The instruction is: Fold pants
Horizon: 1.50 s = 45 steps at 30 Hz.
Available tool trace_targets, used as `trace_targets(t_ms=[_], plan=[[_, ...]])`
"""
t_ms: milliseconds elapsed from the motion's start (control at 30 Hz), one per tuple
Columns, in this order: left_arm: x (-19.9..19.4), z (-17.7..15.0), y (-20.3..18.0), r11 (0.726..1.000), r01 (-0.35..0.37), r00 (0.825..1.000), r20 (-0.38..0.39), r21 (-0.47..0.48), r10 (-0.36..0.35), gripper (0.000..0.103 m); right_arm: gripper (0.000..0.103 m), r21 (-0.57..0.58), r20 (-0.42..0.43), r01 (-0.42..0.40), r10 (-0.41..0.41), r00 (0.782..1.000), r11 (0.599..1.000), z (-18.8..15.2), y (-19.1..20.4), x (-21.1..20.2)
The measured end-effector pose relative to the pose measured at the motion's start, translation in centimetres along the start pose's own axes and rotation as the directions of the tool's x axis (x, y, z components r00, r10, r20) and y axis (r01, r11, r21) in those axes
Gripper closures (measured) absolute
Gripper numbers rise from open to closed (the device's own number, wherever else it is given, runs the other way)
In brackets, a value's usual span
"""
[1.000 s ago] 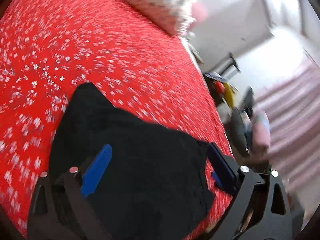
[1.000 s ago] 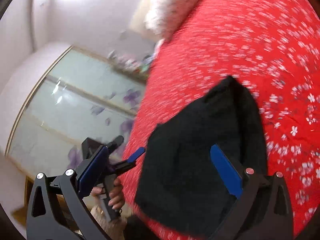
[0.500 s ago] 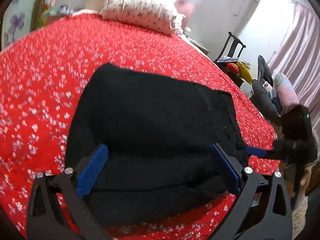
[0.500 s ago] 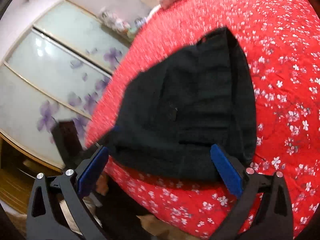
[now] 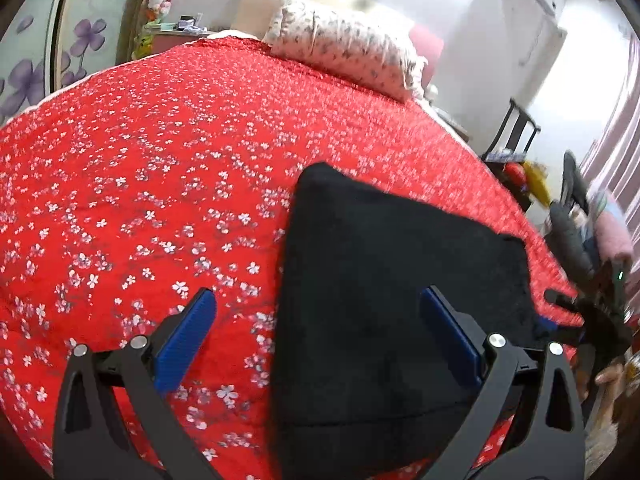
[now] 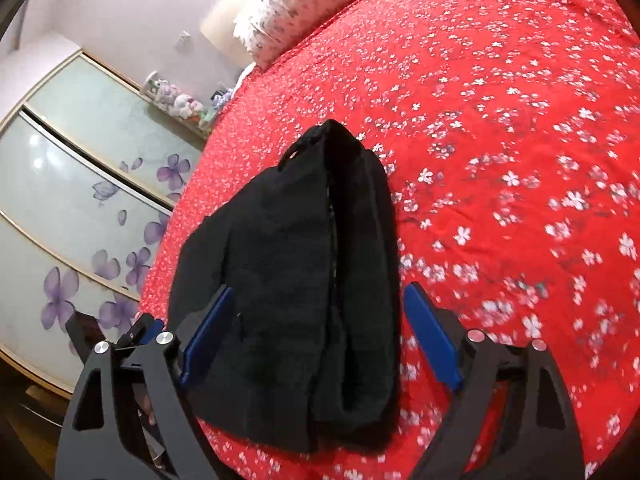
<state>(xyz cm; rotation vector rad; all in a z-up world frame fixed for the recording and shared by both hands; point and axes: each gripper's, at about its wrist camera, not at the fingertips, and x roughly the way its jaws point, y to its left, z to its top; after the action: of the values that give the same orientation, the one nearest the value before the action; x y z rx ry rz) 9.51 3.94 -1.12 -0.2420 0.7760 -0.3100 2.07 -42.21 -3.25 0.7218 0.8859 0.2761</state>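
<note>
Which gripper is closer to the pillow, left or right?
Cannot tell. Both grippers, left and right, hover over the black pants at the bed's near edge, far from the pillow.

Red flowered bedspread (image 5: 160, 152), frilled pillow (image 5: 344, 52), wardrobe doors (image 6: 60, 200) — purple blossoms

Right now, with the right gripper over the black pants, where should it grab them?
Probably the thick rolled edge of the black pants nearest the bed's front, coming down from above. The right gripper already straddles that bulging ridge, jaws closing but not yet pressing it.
</note>
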Motion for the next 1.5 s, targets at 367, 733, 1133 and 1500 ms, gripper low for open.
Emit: trace_targets(t_ms=[367,733,1133,1500], plan=[[1.2,-0.5,-0.1,1.0,-0.007,0.998,-0.054,0.012,0.008,0.002,0.015,-0.075,-0.022,0.053,-0.055,0.998,0.996,-0.1,1.5,1.3],[1.3,-0.6,0.0,1.0,-0.017,0.998,-0.054,0.004,0.017,0.002,0.021,-0.13,-0.031,0.03,-0.035,0.999,0.991,-0.2,2.7,1.7],[1.1,-0.6,-0.1,1.0,-0.022,0.998,-0.051,0.01,0.023,0.002,0.025,-0.014,-0.012,-0.133,0.133,0.991,0.991,0.5,1.5,1.7],[1.0,-0.6,-0.1,1.0,-0.024,0.999,-0.046,0.007,0.024,0.002,0.053,-0.004,0.01,-0.062,0.062,0.998,0.998,0.7,1.1,2.2]])
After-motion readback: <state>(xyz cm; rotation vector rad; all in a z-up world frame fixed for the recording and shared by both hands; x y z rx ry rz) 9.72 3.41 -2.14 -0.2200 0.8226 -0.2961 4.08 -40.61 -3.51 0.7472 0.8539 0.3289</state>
